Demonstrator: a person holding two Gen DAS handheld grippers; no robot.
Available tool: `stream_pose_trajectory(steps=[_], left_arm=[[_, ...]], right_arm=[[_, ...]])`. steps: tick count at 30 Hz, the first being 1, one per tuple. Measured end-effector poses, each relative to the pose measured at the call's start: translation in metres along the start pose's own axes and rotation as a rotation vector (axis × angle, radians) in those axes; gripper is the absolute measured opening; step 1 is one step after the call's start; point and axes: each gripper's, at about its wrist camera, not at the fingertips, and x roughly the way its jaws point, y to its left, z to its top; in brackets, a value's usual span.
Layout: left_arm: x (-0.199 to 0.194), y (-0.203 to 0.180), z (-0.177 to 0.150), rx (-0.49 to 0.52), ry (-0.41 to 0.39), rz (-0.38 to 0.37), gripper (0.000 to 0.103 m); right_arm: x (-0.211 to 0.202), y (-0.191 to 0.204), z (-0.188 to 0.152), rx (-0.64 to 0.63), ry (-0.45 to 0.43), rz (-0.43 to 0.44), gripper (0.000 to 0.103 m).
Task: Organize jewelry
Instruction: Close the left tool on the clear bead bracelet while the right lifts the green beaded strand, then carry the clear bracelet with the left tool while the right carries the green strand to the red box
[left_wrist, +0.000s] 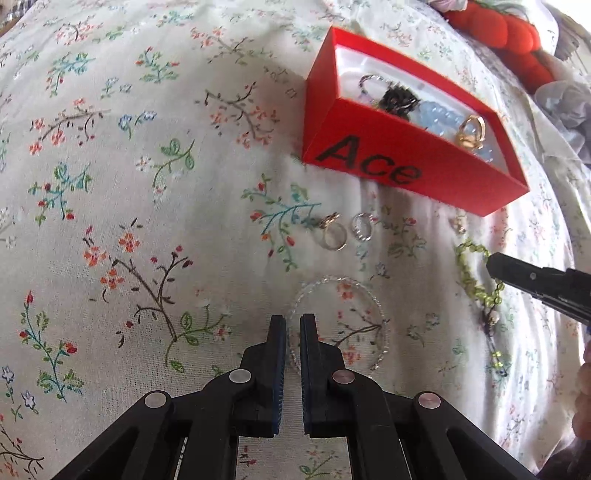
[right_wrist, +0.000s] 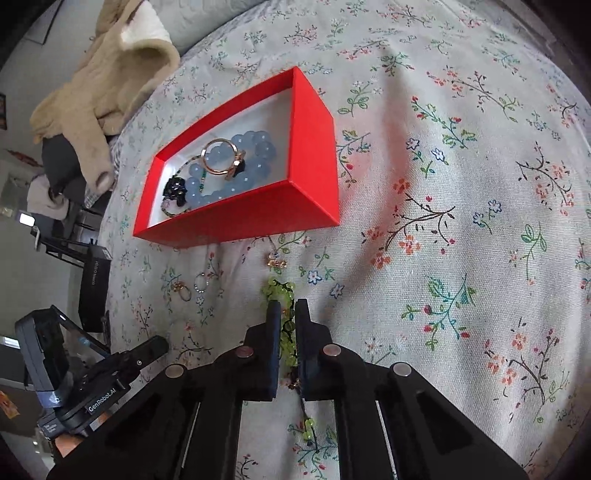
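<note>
in the right wrist view our right gripper (right_wrist: 285, 314) sits at lower centre, its jaws narrowed around the green bracelet (right_wrist: 283, 291), beads showing between them. the red box (right_wrist: 258, 210) lies upper left, with blue beads (right_wrist: 251, 158) and a gold ring (right_wrist: 219, 155) inside. in the left wrist view our left gripper (left_wrist: 293, 321) at bottom centre is slightly open over the clear bracelet (left_wrist: 373, 295), gripping nothing. two rings (left_wrist: 345, 232) lie mid-frame below the box (left_wrist: 369, 162).

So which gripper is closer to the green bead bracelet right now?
Right. The right gripper has its fingers straddling the green bead bracelet; the left gripper sits off to the side, over the clear bead bracelet.
</note>
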Motion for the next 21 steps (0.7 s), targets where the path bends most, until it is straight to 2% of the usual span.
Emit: stream_pose_trajectory(steps=[7, 12, 15, 16, 18, 19, 21], left_arm=[[-0.017, -0.008, -0.001, 0.012, -0.042, -0.037, 0.002], [-0.02, -0.01, -0.003, 0.018, -0.045, -0.045, 0.002], [-0.018, -0.009, -0.002, 0.013, -0.04, -0.043, 0.002], [-0.017, -0.007, -0.002, 0.008, -0.036, -0.042, 0.002], [-0.014, -0.005, -0.003, -0.003, -0.034, -0.026, 0.002], [-0.012, -0.004, -0.003, -0.005, -0.028, -0.016, 0.002], [-0.008, -0.002, -0.003, -0.007, -0.016, -0.006, 0.002]], right_arm=[[-0.029, 0.023, -0.016, -0.071, -0.048, 0.062, 0.005], [-0.051, 0.031, -0.024, -0.095, -0.077, 0.122, 0.005], [-0.059, 0.029, -0.023, -0.074, -0.078, 0.206, 0.005], [-0.06, 0.027, -0.022, -0.083, -0.093, 0.193, 0.005], [-0.046, 0.019, -0.017, -0.128, -0.116, -0.09, 0.005], [-0.034, 0.009, -0.015, -0.101, -0.08, -0.152, 0.005], [-0.016, -0.012, -0.014, -0.002, 0.011, -0.114, 0.005]])
